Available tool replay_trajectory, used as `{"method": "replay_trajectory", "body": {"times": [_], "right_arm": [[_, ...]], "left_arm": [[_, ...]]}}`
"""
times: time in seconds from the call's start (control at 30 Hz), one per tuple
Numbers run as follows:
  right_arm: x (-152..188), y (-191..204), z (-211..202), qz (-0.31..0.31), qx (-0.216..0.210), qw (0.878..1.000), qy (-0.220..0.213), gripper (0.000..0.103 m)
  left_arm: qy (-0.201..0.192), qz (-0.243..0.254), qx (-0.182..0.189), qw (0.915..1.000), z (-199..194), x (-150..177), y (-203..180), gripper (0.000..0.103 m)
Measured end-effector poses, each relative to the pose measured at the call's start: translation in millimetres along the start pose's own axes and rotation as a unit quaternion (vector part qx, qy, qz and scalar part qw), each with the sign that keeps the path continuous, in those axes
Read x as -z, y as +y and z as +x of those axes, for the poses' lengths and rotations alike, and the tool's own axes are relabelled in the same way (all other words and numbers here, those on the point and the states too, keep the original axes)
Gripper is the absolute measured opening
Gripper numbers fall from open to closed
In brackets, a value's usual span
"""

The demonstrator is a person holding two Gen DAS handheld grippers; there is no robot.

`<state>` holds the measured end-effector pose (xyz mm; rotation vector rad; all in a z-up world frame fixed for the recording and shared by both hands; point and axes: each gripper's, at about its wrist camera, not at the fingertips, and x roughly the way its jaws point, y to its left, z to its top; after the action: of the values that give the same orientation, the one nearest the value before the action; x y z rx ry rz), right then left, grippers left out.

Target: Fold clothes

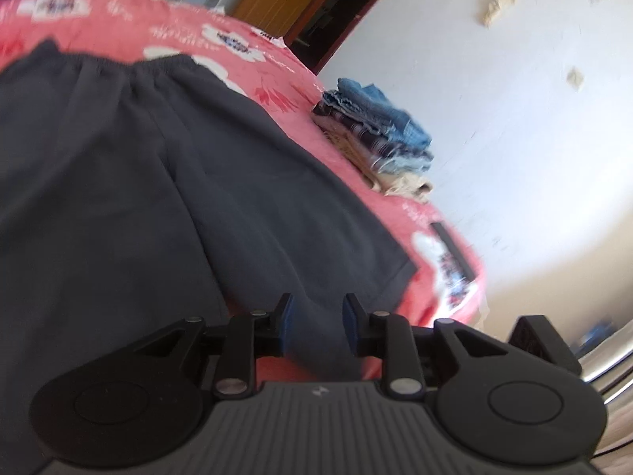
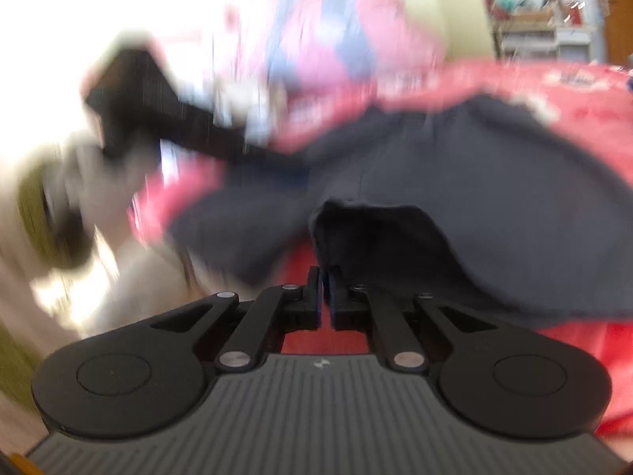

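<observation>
Daylight fills both views. In the left wrist view the wall glares white and the shorts are mildly soft. The right wrist view is heavily motion-blurred, its upper left blown out; only the gripper stays sharp. Fisheye bending curves both edges.

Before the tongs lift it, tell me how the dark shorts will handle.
The shorts will probably flop: they lie flat on the bed with soft creases, and the hem in the right tongs already folds over itself. They look light, thin cloth. Lifted by one corner, the rest would likely sag and drag rather than hold its shape.
</observation>
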<state>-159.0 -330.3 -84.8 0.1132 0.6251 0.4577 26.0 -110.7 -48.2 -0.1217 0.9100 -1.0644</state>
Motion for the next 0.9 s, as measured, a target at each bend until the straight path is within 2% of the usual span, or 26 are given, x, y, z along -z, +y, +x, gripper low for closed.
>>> {"method": "replay_trajectory", "body": {"times": [0.07,0.13,0.17,0.23,0.27,0.3,0.37,0.43,0.47,0.53,0.63,0.67,0.7,0.73,0.77,0.83,0.9], "right_arm": [[11.5,6.8,4.7,-0.016,0.024,0.999,0.044,0.004],[12.8,3.3,-14.5,0.008,0.017,0.999,0.031,0.004],[13.2,0.2,-25.1,0.023,0.014,0.999,0.023,0.005],[13.7,-20.6,-54.2,0.077,0.025,0.997,-0.016,0.012],[15.0,-34.7,-69.0,0.11,0.045,0.992,-0.039,0.022],[15.7,-52.1,-82.4,0.144,0.073,0.985,-0.062,0.03],[17.2,-86.7,-104.3,0.206,0.137,0.964,-0.096,0.031],[19.0,-119.5,-117.0,0.25,0.195,0.941,-0.118,0.032],[19.4,-133.2,-118.6,0.261,0.209,0.934,-0.125,0.032],[17.6,-157.1,-111.7,0.27,0.222,0.929,-0.118,0.032],[14.2,-182.3,-88.4,0.262,0.229,0.933,-0.086,0.033],[15.3,-187.2,-79.8,0.263,0.224,0.936,-0.074,0.031],[15.8,-190.2,-76.1,0.262,0.216,0.938,-0.068,0.019],[16.1,-189.4,-73.1,0.26,0.21,0.94,-0.069,0.008],[16.2,-188.9,-70.5,0.259,0.205,0.941,-0.069,0.002],[12.2,-187.6,-73.0,0.262,0.205,0.94,-0.079,0.001],[1.8,-184.4,-82.9,0.258,0.209,0.938,-0.101,0.0]], "left_arm": [[-0.001,0.048,-0.027,0.9985,9.5,1.8,-14.8,0.026],[0.0,0.102,-0.037,0.9941,18.0,6.8,-31.6,0.027],[0.003,0.13,-0.037,0.9908,22.5,10.2,-40.3,0.03],[0.018,0.188,-0.026,0.9816,34.0,19.8,-57.0,0.041],[0.028,0.215,-0.023,0.9759,40.3,26.7,-64.5,0.048],[0.037,0.24,-0.023,0.9698,47.5,33.7,-71.4,0.054],[0.053,0.271,-0.04,0.9603,59.1,48.7,-80.1,0.062],[0.062,0.282,-0.066,0.9551,68.7,60.9,-83.1,0.062],[0.061,0.28,-0.077,0.9549,70.7,63.9,-82.5,0.06],[0.054,0.269,-0.094,0.9571,71.5,67.6,-80.7,0.054],[0.04,0.231,-0.105,0.9665,65.7,63.2,-73.8,0.043],[0.034,0.217,-0.111,0.9694,63.2,62.5,-71.6,0.033],[0.029,0.202,-0.117,0.972,61.0,61.8,-69.2,0.022],[0.026,0.186,-0.125,0.9742,60.4,61.3,-65.6,0.016],[0.024,0.17,-0.131,0.9764,58.8,61.1,-61.0,0.004],[0.021,0.133,-0.121,0.9834,55.7,59.2,-54.6,0.0],[0.008,0.099,-0.091,0.9909,45.2,55.1,-50.6,0.0]]}}
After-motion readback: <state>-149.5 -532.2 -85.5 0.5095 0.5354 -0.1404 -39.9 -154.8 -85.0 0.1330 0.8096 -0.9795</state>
